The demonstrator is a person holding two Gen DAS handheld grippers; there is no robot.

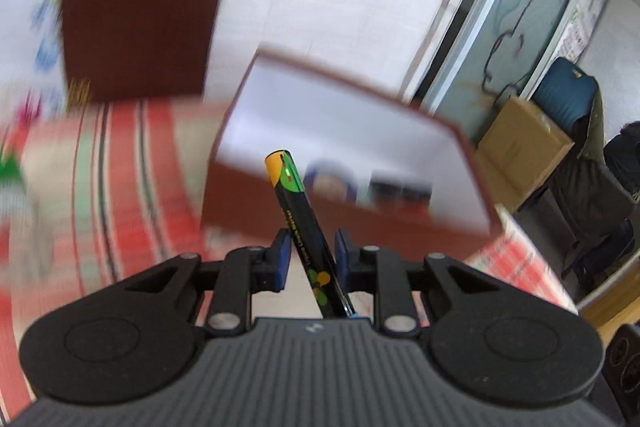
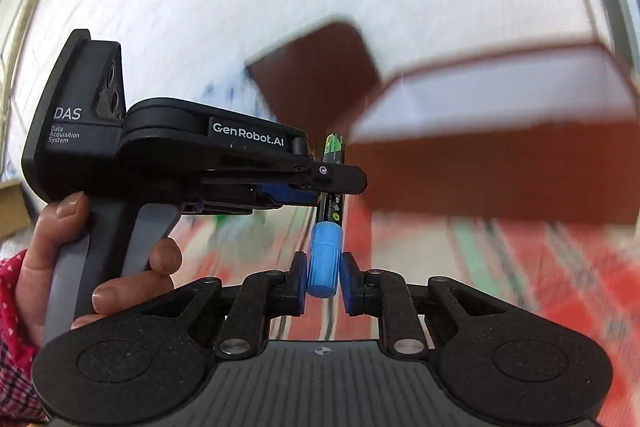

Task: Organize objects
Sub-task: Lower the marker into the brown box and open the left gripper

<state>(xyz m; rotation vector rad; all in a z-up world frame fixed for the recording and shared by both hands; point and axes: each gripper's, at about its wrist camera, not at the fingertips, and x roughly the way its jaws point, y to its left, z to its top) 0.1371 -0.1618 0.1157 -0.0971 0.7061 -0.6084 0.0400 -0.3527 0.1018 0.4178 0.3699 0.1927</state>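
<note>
A black marker (image 1: 304,227) with green and orange print stands between my left gripper's (image 1: 310,255) blue pads, and the gripper is shut on it. In the right wrist view the same marker (image 2: 331,183) runs down into a blue cap (image 2: 323,263). My right gripper (image 2: 323,281) is shut on that cap. The left gripper (image 2: 338,183) shows there from the side, held by a hand (image 2: 100,259). Behind stands an open brown box (image 1: 348,155) with a white inside; it also shows in the right wrist view (image 2: 500,163).
The box's brown lid (image 1: 140,15) stands at the back, also in the right wrist view (image 2: 316,75). A red striped cloth (image 1: 120,179) covers the table. Small items (image 1: 380,187) lie in the box, blurred. A cardboard box (image 1: 520,151) and a bag (image 1: 568,95) are at the right.
</note>
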